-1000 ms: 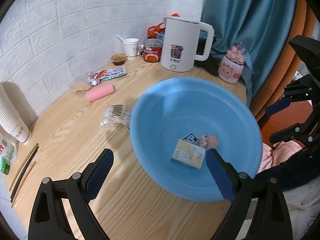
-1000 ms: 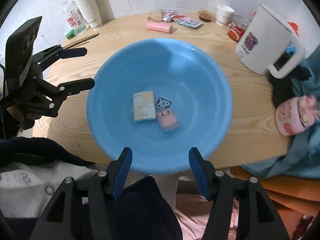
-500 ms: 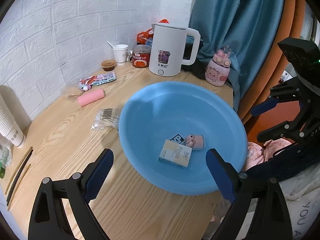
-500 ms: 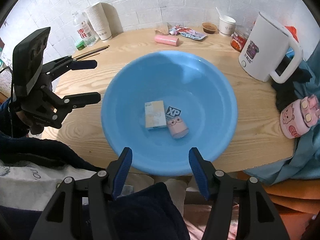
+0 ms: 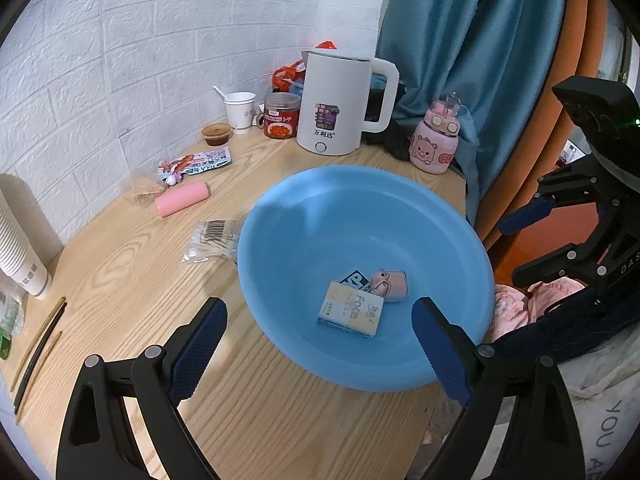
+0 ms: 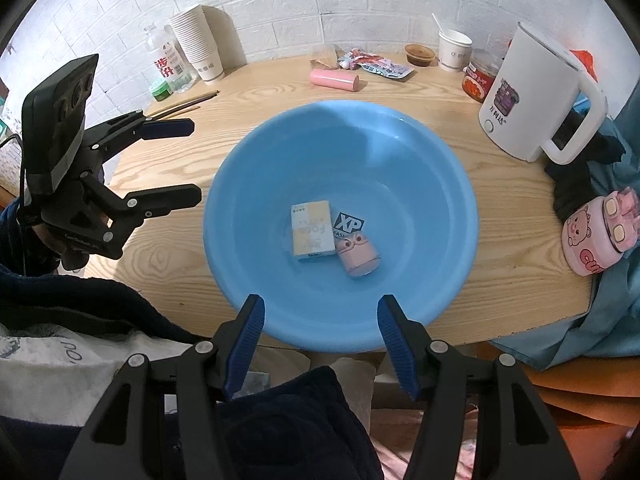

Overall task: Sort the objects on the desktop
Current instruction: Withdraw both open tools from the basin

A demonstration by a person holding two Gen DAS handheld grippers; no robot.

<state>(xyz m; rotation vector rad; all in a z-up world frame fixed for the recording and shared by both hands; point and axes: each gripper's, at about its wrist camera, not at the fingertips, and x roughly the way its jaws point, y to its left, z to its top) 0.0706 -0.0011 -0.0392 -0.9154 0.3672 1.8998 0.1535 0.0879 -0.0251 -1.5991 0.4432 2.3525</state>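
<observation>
1. On the counter (image 6: 248, 92), the blue basin (image 6: 400, 152) already holds a box (image 6: 313, 234), card and pink toy (image 6: 358, 258).
2. Both the left gripper (image 5: 316, 344) and the right gripper (image 6: 320, 332) hang open and empty.
3. Next, probably reach far-left for the pink roll (image 5: 183, 199), squeezing across its width.

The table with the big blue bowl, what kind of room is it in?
Probably a lived-in room at home, maybe a dorm or bedroom, not a lab. The wooden table holds a white electric kettle, a stack of paper cups and snack packets, with a curtain beside it.
</observation>
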